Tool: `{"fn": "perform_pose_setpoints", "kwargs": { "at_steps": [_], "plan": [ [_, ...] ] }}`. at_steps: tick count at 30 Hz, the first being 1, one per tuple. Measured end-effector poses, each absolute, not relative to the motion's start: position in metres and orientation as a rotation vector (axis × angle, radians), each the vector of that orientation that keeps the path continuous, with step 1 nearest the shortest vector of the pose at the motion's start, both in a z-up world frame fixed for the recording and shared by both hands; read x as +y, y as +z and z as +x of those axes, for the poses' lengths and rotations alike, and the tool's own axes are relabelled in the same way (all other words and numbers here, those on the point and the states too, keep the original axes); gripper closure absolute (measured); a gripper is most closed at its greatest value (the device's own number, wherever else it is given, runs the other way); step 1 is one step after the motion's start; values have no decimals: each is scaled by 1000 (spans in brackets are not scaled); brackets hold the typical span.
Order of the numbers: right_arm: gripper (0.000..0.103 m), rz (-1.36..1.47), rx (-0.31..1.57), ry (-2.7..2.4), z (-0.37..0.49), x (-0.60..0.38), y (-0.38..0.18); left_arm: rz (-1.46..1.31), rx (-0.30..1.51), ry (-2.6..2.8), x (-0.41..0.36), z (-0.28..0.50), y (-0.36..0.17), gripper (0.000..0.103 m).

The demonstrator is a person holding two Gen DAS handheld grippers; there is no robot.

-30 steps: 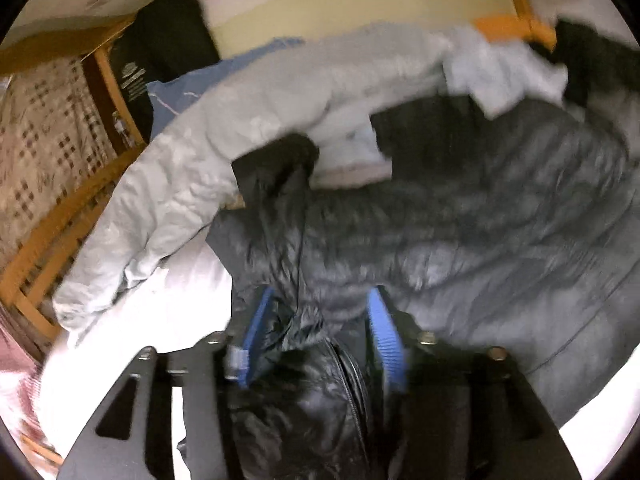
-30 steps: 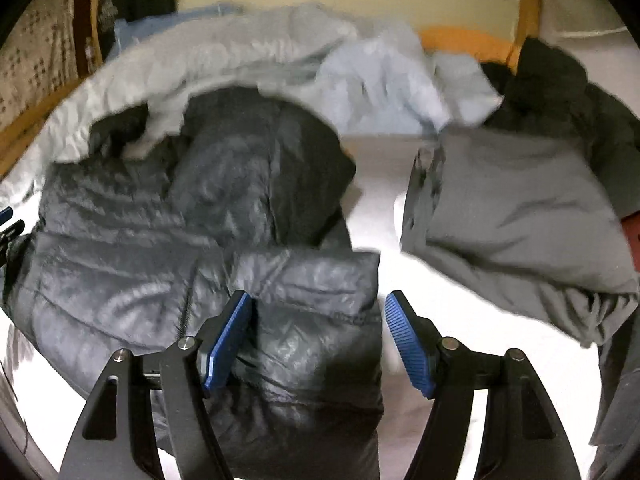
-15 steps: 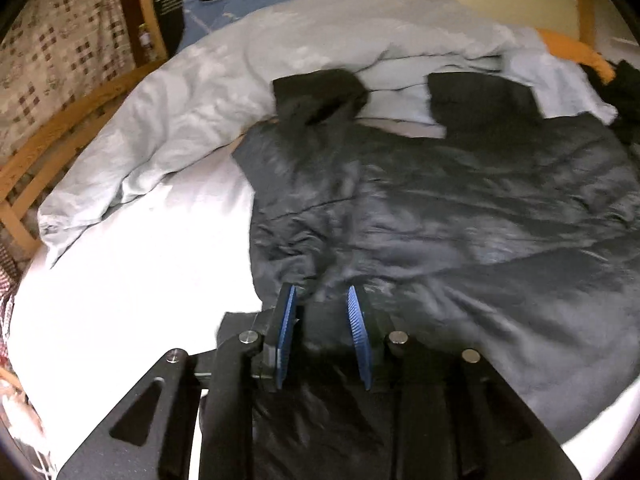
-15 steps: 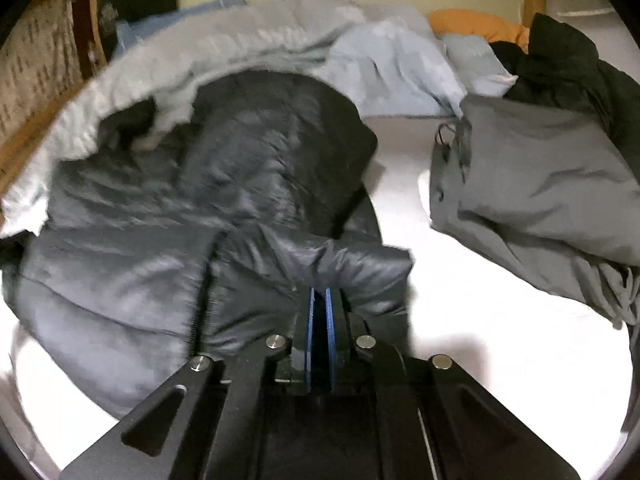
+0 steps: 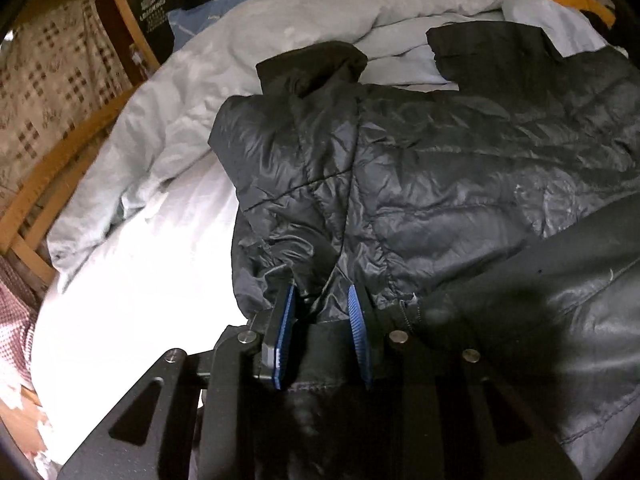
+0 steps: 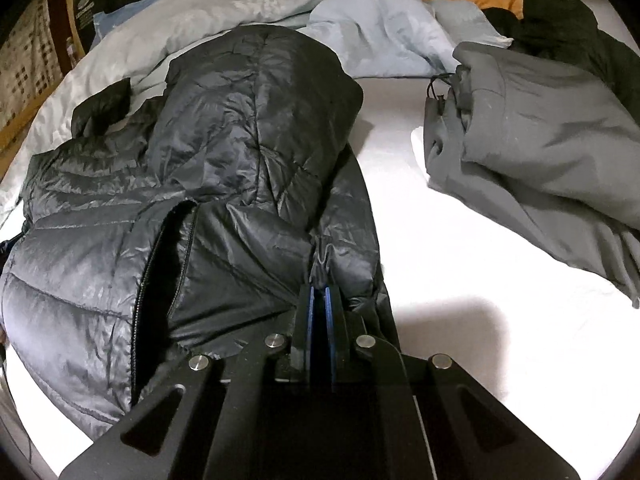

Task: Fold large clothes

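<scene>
Lying spread on the white sheet [image 6: 460, 264] is the black puffer jacket [image 6: 240, 152], hood toward the pale grey duvet [image 6: 208, 12], front zip partly undone. A thick fold of its edge is clamped between the blue pads of the left gripper [image 5: 322, 300], whose jaws have just been closing. The right gripper [image 6: 319, 294] is pinched nearly flat on a thin fold at the jacket's right side. A grey garment [image 6: 540, 140] is seen well apart, to the right.
</scene>
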State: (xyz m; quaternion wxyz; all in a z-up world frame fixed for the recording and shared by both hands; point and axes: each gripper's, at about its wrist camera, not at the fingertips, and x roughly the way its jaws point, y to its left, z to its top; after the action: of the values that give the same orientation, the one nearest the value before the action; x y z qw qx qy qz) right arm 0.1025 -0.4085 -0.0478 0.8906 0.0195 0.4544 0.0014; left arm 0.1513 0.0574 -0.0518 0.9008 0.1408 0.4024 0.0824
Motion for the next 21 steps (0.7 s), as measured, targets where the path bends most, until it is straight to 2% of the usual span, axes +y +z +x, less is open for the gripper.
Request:
{"fn": "perform_pose_setpoints", "kwargs": {
  "at_steps": [5, 8, 10, 11, 12, 13, 21],
  "plan": [
    [96, 43, 924, 2, 97, -403, -32, 242, 752, 143, 53, 140, -22, 75],
    [96, 52, 857, 43, 85, -396, -8, 234, 563, 9, 25, 105, 20, 63],
    [92, 21, 795, 61, 71, -388, 9, 212, 489, -112, 3, 80, 33, 63],
    [83, 6, 778, 65, 67, -386, 14, 183, 480, -183, -9, 67, 34, 63],
    [75, -14, 755, 64, 62, -383, 19, 155, 480, -235, -17, 59, 32, 63],
    [73, -33, 731, 55, 56, -381, 25, 129, 486, -295, -29, 50, 26, 63],
    [73, 20, 695, -17, 47, -401, 42, 175, 642, -433, -99, 44, -23, 66]
  ]
}}
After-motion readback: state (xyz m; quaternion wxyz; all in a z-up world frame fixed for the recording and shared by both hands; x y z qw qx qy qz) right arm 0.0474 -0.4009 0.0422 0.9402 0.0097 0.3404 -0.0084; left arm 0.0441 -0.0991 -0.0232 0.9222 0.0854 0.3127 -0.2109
